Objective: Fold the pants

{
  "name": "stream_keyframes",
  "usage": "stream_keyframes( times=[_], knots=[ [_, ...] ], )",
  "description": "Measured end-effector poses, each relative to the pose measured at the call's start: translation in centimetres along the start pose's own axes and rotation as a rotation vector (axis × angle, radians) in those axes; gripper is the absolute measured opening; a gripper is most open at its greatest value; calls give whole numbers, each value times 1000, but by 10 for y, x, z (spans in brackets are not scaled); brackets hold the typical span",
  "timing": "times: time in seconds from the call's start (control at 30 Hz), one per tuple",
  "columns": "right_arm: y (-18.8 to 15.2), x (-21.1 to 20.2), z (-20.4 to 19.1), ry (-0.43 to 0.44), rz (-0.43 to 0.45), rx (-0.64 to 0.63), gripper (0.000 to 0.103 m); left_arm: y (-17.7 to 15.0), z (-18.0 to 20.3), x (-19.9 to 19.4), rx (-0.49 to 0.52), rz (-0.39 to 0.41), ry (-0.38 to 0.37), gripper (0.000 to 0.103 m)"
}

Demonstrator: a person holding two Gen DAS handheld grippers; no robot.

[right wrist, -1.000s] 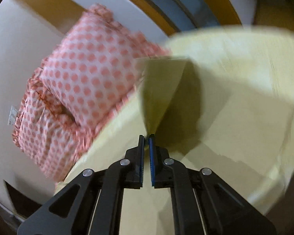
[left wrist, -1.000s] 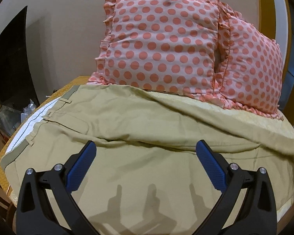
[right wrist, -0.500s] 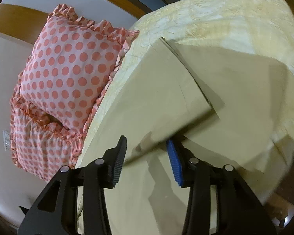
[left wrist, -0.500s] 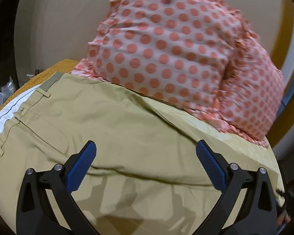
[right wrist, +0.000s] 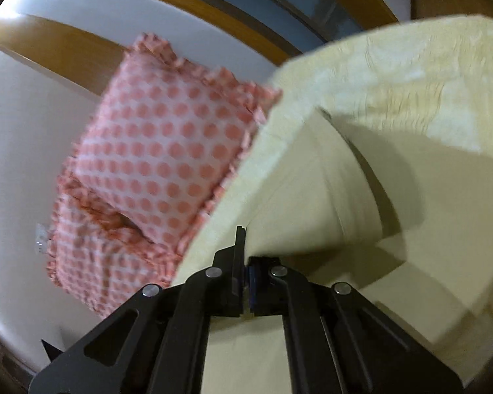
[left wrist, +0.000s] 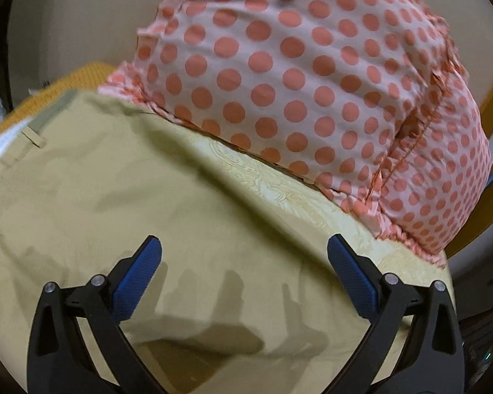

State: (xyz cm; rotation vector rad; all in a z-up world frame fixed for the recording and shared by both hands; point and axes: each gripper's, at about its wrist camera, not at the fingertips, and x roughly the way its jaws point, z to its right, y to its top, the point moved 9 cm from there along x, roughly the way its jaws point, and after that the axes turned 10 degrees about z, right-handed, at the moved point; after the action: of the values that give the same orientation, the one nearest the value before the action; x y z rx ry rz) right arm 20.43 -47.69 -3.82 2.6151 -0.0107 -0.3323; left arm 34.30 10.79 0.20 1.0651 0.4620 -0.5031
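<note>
Khaki pants lie spread on the bed, waistband with a belt loop at the far left. My left gripper is open, its blue pads just above the pants fabric, holding nothing. In the right wrist view my right gripper is shut on a fold of the pants leg, which is lifted and curves away to the right over the rest of the pants.
Two pink pillows with coral dots lean on the wall at the head of the bed, also in the right wrist view. A pale yellow patterned bedspread covers the bed. A wooden frame runs behind.
My right gripper opened half a second ago and has shut again on the pants leg, lifting it. My left gripper stayed open and moved right, toward the pillows.
</note>
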Motion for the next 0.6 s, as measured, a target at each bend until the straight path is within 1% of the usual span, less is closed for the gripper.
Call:
stream_keyframes(
  times=[0.03, 0.1, 0.17, 0.2, 0.27, 0.3, 0.33, 0.37, 0.4, 0.47, 0.5, 0.57, 0.6],
  knots=[
    [5, -6, -4, 26, 11, 6, 1, 0, -1, 8, -14, -25, 5, 94],
    [12, -12, -11, 49, 22, 0, 1, -2, -2, 22, -26, -66, 22, 92],
    [18, -17, -18, 67, 36, -16, 1, -3, -2, 31, -27, -78, 41, 91],
    [20, -19, -21, 70, 42, -25, 1, -4, -4, 36, -30, -82, 63, 87],
    [23, -21, -25, 85, 44, -36, 1, -5, -8, 45, -51, -97, 79, 71],
    [24, -21, -26, 90, 43, -38, 1, -7, -11, 52, -85, -112, 58, 38],
    [25, -20, -27, 95, 42, -44, 1, -7, -13, 55, -113, -119, 29, 8],
    [25, -20, -26, 100, 39, -50, 1, -10, -19, 53, -168, -125, 4, 8],
    [25, -20, -26, 102, 34, -57, 1, -11, -22, 44, -190, -104, -8, 5],
    [26, -23, -24, 102, 18, -66, 1, -11, -22, 17, -154, -53, -13, 5],
    [27, -26, -22, 99, 14, -71, 1, -14, -21, -16, -123, 3, -34, 5],
    [29, -32, -14, 72, 19, -96, 1, -26, -21, -60, -105, 52, -65, 5],
    [30, -35, -9, 58, 20, -108, 1, -41, -22, -90, -98, 74, -75, 6]
  ],
)
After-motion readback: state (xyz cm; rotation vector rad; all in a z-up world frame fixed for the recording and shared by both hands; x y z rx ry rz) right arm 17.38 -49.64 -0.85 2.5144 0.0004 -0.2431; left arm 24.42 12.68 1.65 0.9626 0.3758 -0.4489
